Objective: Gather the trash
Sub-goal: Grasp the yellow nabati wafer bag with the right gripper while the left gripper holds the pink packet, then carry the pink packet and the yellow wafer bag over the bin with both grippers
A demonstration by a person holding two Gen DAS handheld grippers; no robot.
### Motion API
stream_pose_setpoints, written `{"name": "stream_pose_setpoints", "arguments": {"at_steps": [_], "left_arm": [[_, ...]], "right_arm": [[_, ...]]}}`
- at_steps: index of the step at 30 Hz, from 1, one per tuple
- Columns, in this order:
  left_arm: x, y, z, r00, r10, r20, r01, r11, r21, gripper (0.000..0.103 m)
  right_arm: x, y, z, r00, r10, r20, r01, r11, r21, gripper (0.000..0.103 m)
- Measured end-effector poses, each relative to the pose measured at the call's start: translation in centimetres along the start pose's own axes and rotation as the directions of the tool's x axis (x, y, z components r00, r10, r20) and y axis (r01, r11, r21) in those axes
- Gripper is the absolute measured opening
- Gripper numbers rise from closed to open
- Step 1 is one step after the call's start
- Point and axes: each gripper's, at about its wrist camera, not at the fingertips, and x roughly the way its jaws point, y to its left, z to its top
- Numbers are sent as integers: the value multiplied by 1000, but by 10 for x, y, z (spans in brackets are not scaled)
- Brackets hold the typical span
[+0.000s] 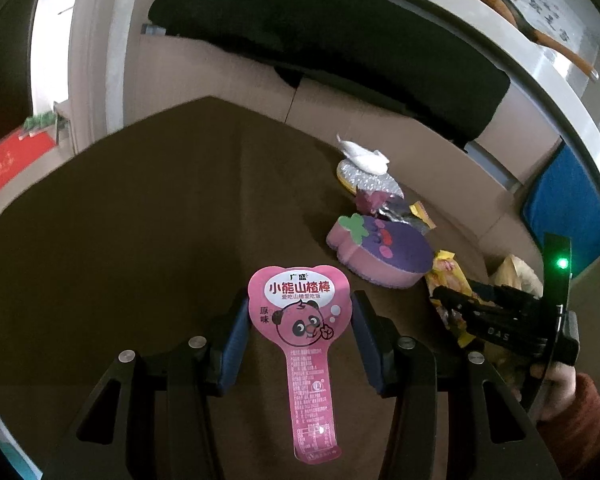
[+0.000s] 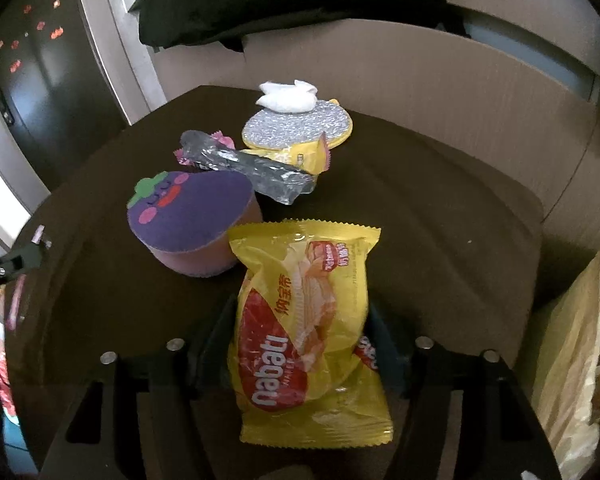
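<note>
So the left gripper (image 1: 300,320) has its pads pressed on both sides of a pink panda-face snack wrapper (image 1: 298,312), holding it over the dark table (image 1: 140,220).

The right gripper (image 2: 300,332) sits around a yellow Nabati wafer pack (image 2: 304,320). The pack fills the gap between the fingers, but whether the pads actually press it is hard to say.

Further back on the table: a purple eggplant-shaped sponge (image 2: 188,216), a crumpled clear wrapper (image 2: 252,168), a round glittery pad (image 2: 296,128) with a white tissue wad (image 2: 288,96) on top.
</note>
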Motion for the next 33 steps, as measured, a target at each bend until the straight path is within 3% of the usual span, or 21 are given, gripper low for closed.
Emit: {"name": "stream_pose_setpoints", "arguments": {"at_steps": [3,6,13,19,25,33], "left_arm": [[-8,-7,2,999,11,30,-12,1000,29,50],[-16,-16,5,998,13,59,-16,999,46,50],[-44,-52,20,987,3,161,-24,991,132,50],[-79,-98,38,956,-34,293,-30,977,210,50],[-103,-145,39,923,-59,381,-54,959,279,50],[-122,-194,44,877,-76,474,-81,950,302,50]], "right_arm": [[-9,1,0,999,-28,24,29,999,-22,34],[-32,-2,2,997,14,82,-14,1000,-3,31],[-94,0,5,976,-5,219,8,1000,-12,31],[-149,-4,9,946,-27,323,29,1000,-2,31],[-195,-16,4,910,-52,411,51,999,13,31],[-251,-39,-4,858,-89,506,87,996,27,31]]}}
